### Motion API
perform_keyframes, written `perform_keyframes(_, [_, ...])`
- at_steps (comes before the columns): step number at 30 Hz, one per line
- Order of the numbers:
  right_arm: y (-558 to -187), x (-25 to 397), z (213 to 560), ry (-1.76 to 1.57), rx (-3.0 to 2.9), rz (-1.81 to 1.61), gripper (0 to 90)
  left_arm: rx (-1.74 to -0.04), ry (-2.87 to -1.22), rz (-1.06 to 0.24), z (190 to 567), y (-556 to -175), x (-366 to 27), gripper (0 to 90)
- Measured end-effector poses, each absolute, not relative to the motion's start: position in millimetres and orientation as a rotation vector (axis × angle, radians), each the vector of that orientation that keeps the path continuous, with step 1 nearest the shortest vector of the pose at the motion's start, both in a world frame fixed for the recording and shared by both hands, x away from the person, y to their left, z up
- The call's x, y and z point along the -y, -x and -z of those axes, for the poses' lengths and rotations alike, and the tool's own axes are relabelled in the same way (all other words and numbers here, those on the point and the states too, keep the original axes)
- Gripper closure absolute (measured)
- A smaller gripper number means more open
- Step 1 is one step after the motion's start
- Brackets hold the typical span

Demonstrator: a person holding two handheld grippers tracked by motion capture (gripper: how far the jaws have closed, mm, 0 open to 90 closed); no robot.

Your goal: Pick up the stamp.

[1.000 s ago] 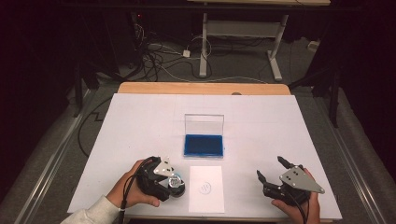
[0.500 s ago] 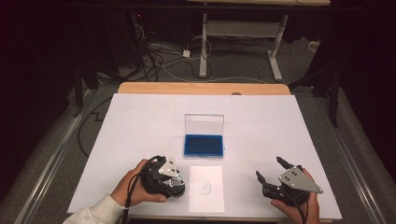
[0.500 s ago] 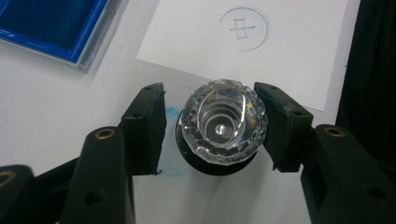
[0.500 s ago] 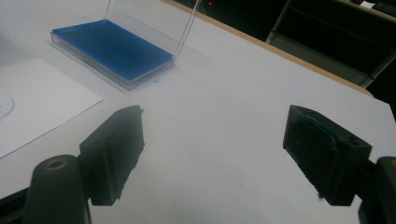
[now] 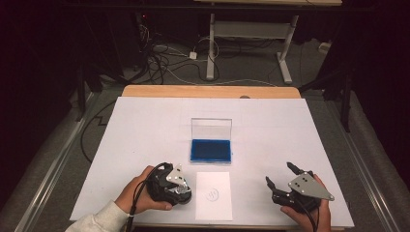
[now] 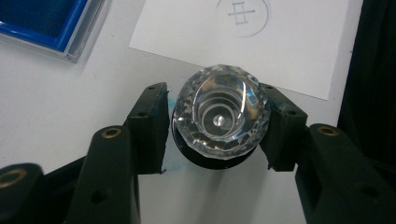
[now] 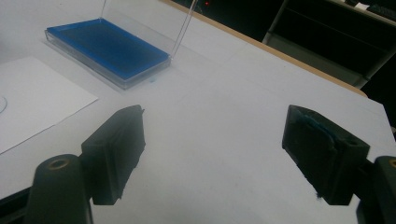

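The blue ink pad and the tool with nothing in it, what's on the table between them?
Nothing. In the right gripper view, bare white table runs from the blue ink pad to the open right tool.

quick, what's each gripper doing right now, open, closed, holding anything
Left gripper: fingers at either side of a clear faceted stamp; whether they grip it cannot be told.
Right gripper: open, holding nothing.

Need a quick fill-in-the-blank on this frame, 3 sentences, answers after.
1. The left gripper has its jaws around a clear faceted ____.
2. The ink pad in the open case is ____ in colour.
3. The right gripper has its jaws ____, nothing between them.

Missing words: stamp; blue; open
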State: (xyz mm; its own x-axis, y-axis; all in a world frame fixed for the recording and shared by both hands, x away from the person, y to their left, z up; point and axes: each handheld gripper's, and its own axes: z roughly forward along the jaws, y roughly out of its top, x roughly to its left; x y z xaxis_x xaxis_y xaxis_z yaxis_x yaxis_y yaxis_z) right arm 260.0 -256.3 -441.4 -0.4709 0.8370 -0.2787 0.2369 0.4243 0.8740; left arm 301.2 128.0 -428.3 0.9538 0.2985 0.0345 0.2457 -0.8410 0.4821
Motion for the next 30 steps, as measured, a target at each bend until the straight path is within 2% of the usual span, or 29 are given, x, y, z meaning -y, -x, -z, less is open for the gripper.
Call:
perform_keyframes(14, [-260.9,256.5,443.1,-0.906,-1.952,-1.024,21.2,-0.368,-2.613,-0.160,425.4,-298.9,-128.0,53.6])
perform_keyframes(30, [-260.3,256.5,442.0,-0.894,-1.957,-1.031,21.2,-0.349,-2.597,-0.226,424.7,-298.6,-132.5,54.4])
